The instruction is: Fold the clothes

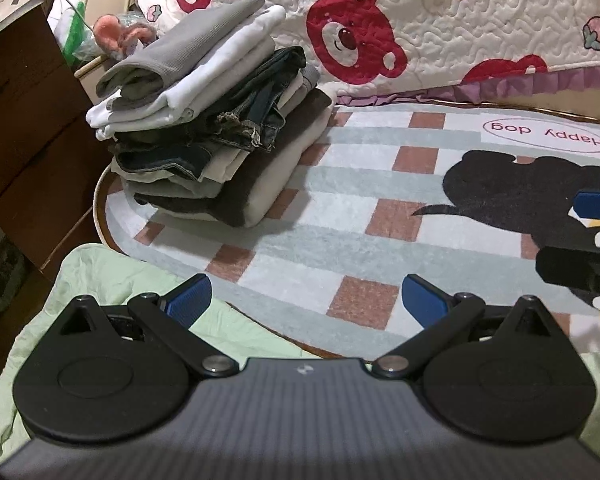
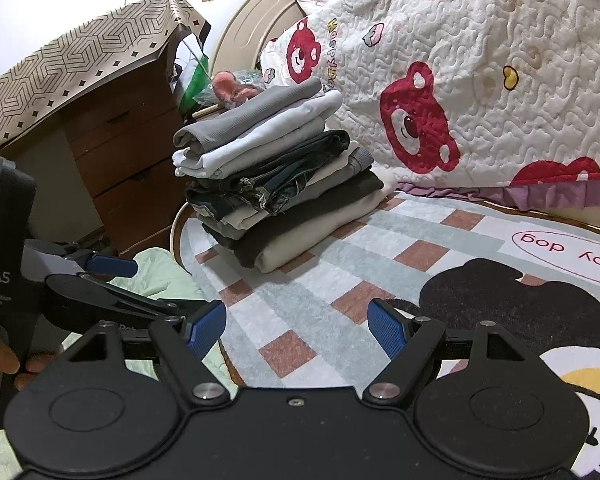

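Note:
A stack of several folded clothes (image 1: 204,132) sits on the far left of a checked oval rug (image 1: 340,240); a grey garment lies on top, then white, denim and dark ones. The stack also shows in the right wrist view (image 2: 276,184). A pale green garment (image 1: 112,280) lies crumpled at the rug's near left edge, under my left gripper (image 1: 307,300), which is open and empty. My right gripper (image 2: 298,332) is open and empty above the rug (image 2: 340,264), to the right of the left one. The green garment (image 2: 160,272) shows beside the left gripper's fingers (image 2: 112,266).
A quilted bedspread with red bears (image 1: 440,24) hangs down behind the rug. A brown drawer unit (image 2: 128,160) with a patterned cloth stands to the left of the stack. A pink plush toy (image 1: 116,34) lies behind the stack.

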{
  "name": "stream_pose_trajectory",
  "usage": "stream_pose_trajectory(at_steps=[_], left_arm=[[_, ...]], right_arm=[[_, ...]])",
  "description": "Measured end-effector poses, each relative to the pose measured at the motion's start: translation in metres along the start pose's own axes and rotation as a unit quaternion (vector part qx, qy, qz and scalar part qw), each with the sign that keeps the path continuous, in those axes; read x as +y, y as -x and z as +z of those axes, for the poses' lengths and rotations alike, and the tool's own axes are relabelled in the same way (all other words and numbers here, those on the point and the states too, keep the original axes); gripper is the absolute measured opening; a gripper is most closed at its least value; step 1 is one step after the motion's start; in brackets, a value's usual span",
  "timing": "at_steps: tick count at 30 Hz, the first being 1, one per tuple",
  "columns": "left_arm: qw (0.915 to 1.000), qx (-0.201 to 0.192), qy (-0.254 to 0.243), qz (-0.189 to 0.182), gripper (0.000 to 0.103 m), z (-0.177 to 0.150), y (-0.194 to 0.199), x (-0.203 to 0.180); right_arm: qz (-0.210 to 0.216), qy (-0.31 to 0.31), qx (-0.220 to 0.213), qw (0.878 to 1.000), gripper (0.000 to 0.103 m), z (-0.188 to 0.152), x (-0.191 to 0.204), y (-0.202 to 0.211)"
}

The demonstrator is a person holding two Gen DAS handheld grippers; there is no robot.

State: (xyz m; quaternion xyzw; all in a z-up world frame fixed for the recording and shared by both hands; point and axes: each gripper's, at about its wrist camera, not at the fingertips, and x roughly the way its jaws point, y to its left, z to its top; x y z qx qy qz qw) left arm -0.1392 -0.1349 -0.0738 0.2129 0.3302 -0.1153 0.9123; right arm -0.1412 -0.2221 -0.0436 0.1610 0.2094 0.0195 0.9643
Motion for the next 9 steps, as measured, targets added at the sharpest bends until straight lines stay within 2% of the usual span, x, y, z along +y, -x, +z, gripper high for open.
stream_pose_trajectory(at_steps=[9], left_arm=[[1.0,0.005,0.001,-0.004,0.103,0.0006,-0.0017,0.0006]], right_arm=[[0.003,0.0,0.005,1.0,0.082,-0.0012,-0.0005,-0.0023]])
